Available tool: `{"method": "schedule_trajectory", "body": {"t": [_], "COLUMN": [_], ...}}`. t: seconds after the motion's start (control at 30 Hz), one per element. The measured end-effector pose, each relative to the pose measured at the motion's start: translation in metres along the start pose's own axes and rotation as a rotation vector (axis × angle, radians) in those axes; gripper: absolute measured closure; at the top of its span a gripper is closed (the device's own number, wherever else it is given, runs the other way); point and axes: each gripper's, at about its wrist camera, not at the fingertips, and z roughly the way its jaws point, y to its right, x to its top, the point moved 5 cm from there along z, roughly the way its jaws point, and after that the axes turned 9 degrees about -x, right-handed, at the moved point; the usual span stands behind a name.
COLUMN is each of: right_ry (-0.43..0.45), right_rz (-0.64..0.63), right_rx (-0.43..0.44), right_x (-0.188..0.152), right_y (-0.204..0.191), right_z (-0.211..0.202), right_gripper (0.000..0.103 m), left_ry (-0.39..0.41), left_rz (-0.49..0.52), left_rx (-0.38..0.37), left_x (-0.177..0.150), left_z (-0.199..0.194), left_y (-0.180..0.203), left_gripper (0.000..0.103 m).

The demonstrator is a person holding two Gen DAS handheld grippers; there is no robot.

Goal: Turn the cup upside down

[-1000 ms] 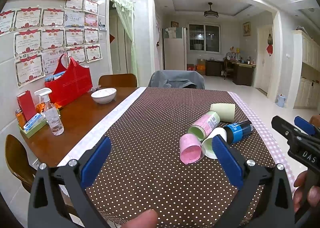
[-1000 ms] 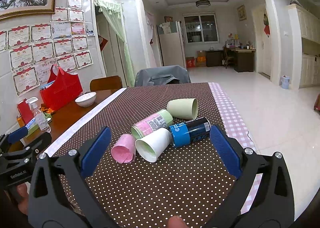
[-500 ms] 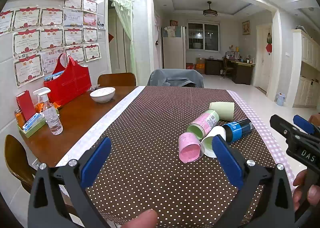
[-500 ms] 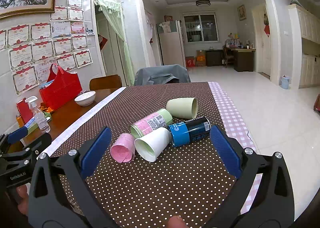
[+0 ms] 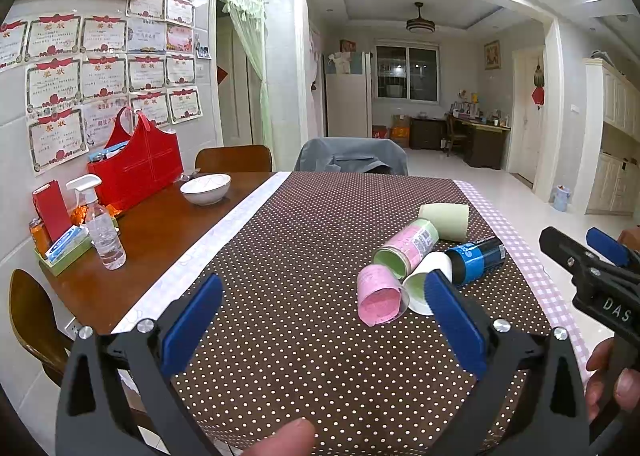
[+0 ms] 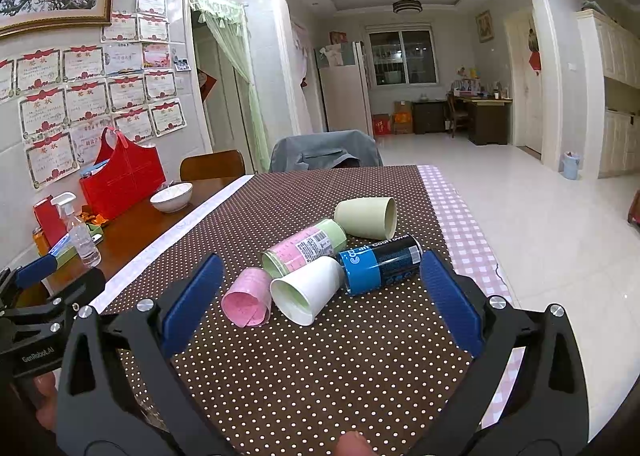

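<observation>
We are holding the left gripper [image 5: 322,312] above the near part of the brown white-dotted tablecloth [image 5: 320,223], its blue-padded fingers [image 5: 192,318] standing wide apart and gripping nothing. We are holding the right gripper [image 6: 320,304] the same way, jaws spread wide and empty, with the cluster of cups lying just beyond and between its fingers in the right wrist view. Five cups are lying on their sides on the cloth, toward its right side. Nearest to us, a crumpled pink paper cup [image 6: 247,298] is lying with its mouth toward us, touching a white paper cup with a pale green inside [image 6: 308,290]. Behind those two, a pink-and-green labelled cup [image 6: 306,250] is resting against the white one, and a blue-and-black printed cup [image 6: 380,264] is lying to the right of it, touching the white cup's base. Farthest away, a plain pale green cup [image 6: 366,217] is lying with its mouth pointing right. To the left, on the bare wooden table [image 5: 132,256], a white bowl [image 5: 205,187], a red bag [image 5: 136,167] and a clear spray bottle [image 5: 102,232] are standing well apart from the cups.
</observation>
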Motion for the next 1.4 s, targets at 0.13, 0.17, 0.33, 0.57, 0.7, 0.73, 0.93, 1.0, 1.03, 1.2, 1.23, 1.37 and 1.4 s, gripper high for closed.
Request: {"method": "schedule_trajectory", "body": {"t": [0.13, 0.17, 0.33, 0.57, 0.7, 0.73, 0.93, 1.0, 1.03, 1.2, 1.23, 1.37, 1.4], "right_ry": [-0.001, -0.001, 0.0, -0.007, -0.016, -0.019, -0.031, -0.041, -0.047, -0.08, -0.088, -0.11, -0.114], "right_rz": [-0.003, -0.005, -0.01, -0.015, -0.02, -0.019, -0.028, -0.033, -0.035, -0.031, -0.032, -0.038, -0.038], "right_rx": [0.002, 0.003, 0.003, -0.001, -0.008, -0.008, -0.017, -0.022, -0.023, -0.035, -0.038, -0.043, -0.044], "right_x": [0.0, 0.0, 0.001, 0.001, 0.0, 0.0, -0.002, -0.005, -0.007, -0.014, -0.015, -0.019, -0.02], "right_y": [-0.001, -0.001, -0.002, 0.001, 0.006, 0.006, 0.01, 0.011, 0.013, 0.02, 0.021, 0.024, 0.026], "right_z": [0.001, 0.001, 0.003, 0.008, 0.013, 0.015, 0.026, 0.031, 0.034, 0.049, 0.053, 0.064, 0.066], "right_gripper": [0.006, 0.006, 0.006, 0.006, 0.006, 0.006, 0.006, 0.006, 0.006, 0.006, 0.006, 0.006, 0.006], "left_ry": [0.0, 0.0, -0.004, -0.043, -0.081, -0.089, -0.139, -0.173, -0.19, -0.274, -0.289, -0.348, -0.359], "left_rz": [0.001, 0.001, 0.002, -0.003, 0.002, 0.007, 0.028, 0.027, 0.024, 0.002, -0.002, -0.006, -0.009], "left_rx": [-0.002, -0.002, -0.004, -0.015, -0.023, -0.024, -0.047, -0.064, -0.072, -0.091, -0.092, -0.122, -0.134], "left_x": [0.0, 0.0, 0.001, 0.001, 0.001, 0.002, 0.004, 0.004, 0.004, 0.0, 0.0, -0.004, -0.005], "left_z": [0.0, 0.0, 0.001, 0.014, 0.026, 0.03, 0.053, 0.067, 0.073, 0.111, 0.118, 0.145, 0.15], "left_y": [0.0, 0.0, -0.001, -0.002, 0.0, 0.001, 0.007, 0.008, 0.008, 0.003, 0.003, 0.004, 0.004], "left_gripper": [0.004, 0.004, 0.004, 0.004, 0.004, 0.004, 0.004, 0.004, 0.004, 0.004, 0.004, 0.004, 0.004]}}
